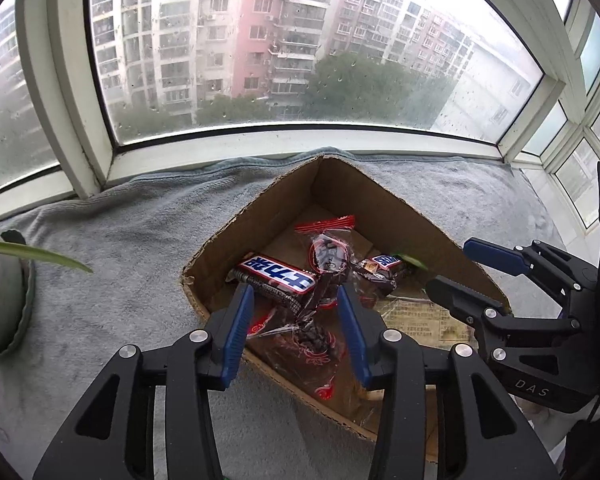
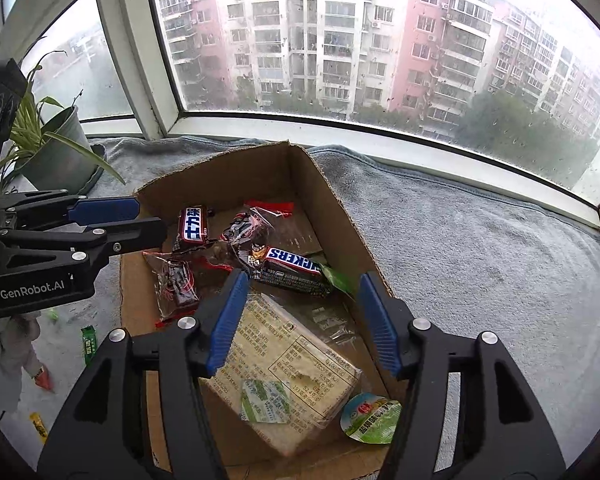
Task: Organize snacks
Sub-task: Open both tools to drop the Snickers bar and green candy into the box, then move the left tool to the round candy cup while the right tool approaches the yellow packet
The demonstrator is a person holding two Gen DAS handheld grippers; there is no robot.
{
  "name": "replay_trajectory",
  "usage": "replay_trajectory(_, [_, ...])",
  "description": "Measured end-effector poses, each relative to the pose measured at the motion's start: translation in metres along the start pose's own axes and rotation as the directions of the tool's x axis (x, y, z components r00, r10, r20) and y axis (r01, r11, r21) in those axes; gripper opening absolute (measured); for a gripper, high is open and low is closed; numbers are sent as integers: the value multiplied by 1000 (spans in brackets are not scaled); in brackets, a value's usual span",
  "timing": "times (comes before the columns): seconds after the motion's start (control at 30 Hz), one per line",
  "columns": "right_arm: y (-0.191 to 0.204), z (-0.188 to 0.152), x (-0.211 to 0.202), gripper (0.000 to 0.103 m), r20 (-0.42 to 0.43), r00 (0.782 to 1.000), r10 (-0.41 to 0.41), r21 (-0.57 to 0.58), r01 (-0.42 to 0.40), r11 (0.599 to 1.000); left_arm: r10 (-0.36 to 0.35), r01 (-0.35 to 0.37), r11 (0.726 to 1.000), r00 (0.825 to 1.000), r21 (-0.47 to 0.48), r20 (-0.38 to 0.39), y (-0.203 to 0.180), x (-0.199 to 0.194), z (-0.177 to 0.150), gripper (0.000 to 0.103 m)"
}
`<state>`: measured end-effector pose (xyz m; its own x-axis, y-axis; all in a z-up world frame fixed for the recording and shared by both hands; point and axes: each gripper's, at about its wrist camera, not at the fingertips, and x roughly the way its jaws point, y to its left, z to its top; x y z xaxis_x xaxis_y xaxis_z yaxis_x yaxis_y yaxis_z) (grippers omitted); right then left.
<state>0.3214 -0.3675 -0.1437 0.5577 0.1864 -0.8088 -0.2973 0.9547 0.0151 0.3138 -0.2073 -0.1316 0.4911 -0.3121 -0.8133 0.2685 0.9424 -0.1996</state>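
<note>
One open cardboard box (image 2: 340, 216) rests on a grey towel (image 2: 480, 248) covering the window ledge. Inside it, counted in the right wrist view: two Snickers bars, one (image 2: 192, 224) near the far-left wall and one (image 2: 296, 270) near the middle; two clear red-printed sweet packets, one (image 2: 256, 220) toward the far corner and one (image 2: 176, 284) by the left wall; one flat cracker pack (image 2: 296, 364) on the near floor; one round green-lidded cup (image 2: 370, 418) at the near-right edge. Three small wrappers (image 2: 88, 346) lie on the towel outside the box's left wall. One potted plant (image 2: 56, 148) stands at the ledge's far-left end.

The left gripper (image 1: 296, 312) hovers over the box's left part, jaws partly apart, holding nothing. The right gripper (image 2: 300, 300) hangs above the cracker pack, jaws apart and empty.
</note>
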Motion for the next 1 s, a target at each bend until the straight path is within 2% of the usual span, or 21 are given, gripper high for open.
replay_trajectory(0.23, [5,-3,-24,61,21,1000,-2,-10,3,1000,10,-10,1000,1000,7,28,4,-22,-1,42])
replay_trajectory(0.5, [29,-11,-78,61,93,995,44,-35,-41,999,34,-36,999,995,18,99,27,-83,-16,42])
replay_trajectory(0.73, [79,-31,-121,61,120,985,122,-124,-107,986,62,-60,998,990,-20,128,59,-137,-56,42])
replay_trajectory(1.0, [153,-73,-145,61,68,966,251,-258,-226,939,95,-83,992,987,-94,127,97,-180,-121,42])
